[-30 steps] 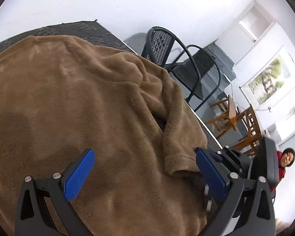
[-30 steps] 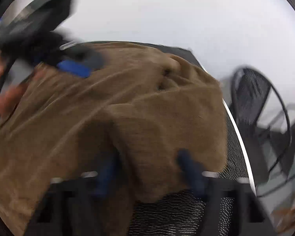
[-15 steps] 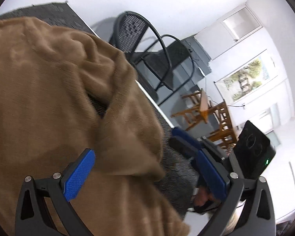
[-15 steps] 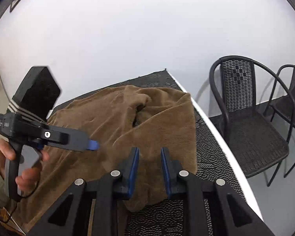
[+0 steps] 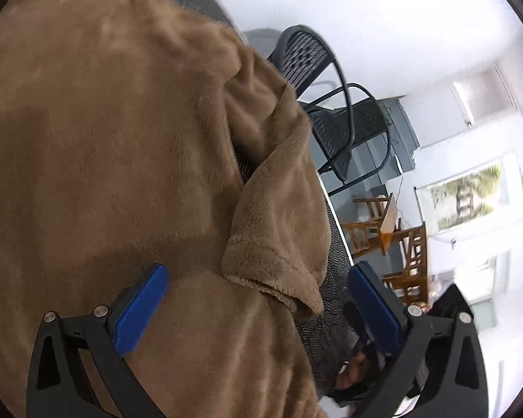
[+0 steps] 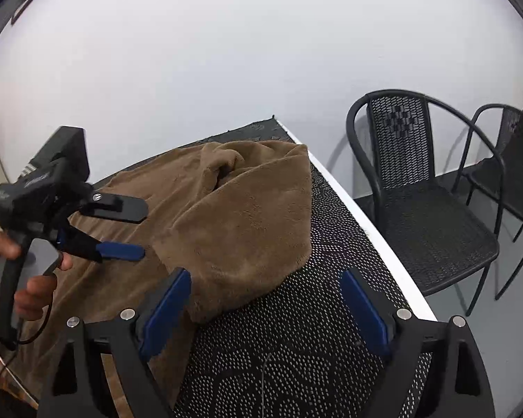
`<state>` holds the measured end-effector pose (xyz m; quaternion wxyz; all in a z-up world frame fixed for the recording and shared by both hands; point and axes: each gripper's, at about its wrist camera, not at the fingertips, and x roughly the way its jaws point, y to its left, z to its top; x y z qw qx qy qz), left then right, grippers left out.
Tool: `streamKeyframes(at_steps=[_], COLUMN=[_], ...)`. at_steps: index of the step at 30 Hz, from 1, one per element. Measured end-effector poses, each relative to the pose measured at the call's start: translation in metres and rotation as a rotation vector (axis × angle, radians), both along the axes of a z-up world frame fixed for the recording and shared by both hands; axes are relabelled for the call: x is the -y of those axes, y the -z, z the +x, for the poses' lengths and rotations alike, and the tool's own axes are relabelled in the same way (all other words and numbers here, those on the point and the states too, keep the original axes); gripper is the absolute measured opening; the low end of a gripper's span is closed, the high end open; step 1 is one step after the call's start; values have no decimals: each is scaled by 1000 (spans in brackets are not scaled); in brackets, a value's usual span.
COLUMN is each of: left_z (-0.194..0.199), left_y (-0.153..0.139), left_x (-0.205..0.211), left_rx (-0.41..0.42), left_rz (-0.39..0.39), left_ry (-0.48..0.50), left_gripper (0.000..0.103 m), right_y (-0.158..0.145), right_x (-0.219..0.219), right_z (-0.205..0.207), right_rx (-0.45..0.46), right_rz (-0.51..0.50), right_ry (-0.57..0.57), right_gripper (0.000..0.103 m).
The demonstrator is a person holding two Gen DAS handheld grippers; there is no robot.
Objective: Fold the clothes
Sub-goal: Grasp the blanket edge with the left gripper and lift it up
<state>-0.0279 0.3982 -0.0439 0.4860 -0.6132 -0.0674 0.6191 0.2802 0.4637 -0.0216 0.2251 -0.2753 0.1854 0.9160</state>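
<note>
Broadly, reading the right wrist view from left to right, a hand point(image 6: 3, 271) at the left edge grips the left hand-held gripper point(image 6: 136, 230), whose fingers stand apart with nothing between them, poised just above the brown fleece garment point(image 6: 205, 216). That garment lies spread on the dark patterned bench point(image 6: 296, 348), covering its left and far part, with one flap doubled over onto the body so that its lower edge faces the near side. Next comes the right hand-held gripper point(image 6: 265, 310), also spread wide and empty, its left finger just beside the near edge of the folded flap and its right finger over bare bench. Beyond the bench's white right rim stand two black mesh chairs point(image 6: 422, 191). In the left wrist view the left hand-held gripper point(image 5: 258, 310) straddles a hemmed cuff or corner point(image 5: 272, 271) of the fleece, without touching it. The cloth looks thick, plush and limp: light enough for one pinch, but bulky, prone to sag and bunch, and unlikely to slip from the blue pads. A good hold would probably be on a stitched hem or corner, where the layers are firmest, rather than on the open pile. Whether more folds are wanted cannot be settled from this scene.
</note>
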Motion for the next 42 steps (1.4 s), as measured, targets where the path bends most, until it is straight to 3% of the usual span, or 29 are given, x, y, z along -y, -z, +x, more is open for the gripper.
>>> streamKeyframes(at_steps=[4,7,12,15,18,20,26,30,35,42], left_z=[9,16,14,13,16,21,28,24,-7,-87], left_y=[-6,-8,-2,-7,-19,-42,-137,-204,-273,-321], left_x=[-11,-28,-42,-42,-42,-50,-96,-122,-121,-56], left_rx=[-63,-107,-146,-170,-211,-261,-390,-476,-567,-563], left_rz=[59,55,-43,-67,-68,-26,135,206,267,331], left_ry=[-2,54,53,47,58,94,180,188,126,-69], left_gripper=[102,77,26,15,12,12,12,12,12,12], right_y=[8,11,8,7,8,8,7,4,-1,-12], right_x=[-3,-3,1,3,3,2,2,5,9,18], right_z=[9,17,27,32,37,41,48,51,55,42], right_rx=[-42,-66,-96,-112,-120,-125,-136,-132,-109,-88], right_rz=[-73,-99,-87,-77,-82,-87,-93,-91,-65,-45], right_ry=[12,18,22,26,34,41,57,65,75,31], right_gripper=[90,90,90,90,90,90,90,90,90,90])
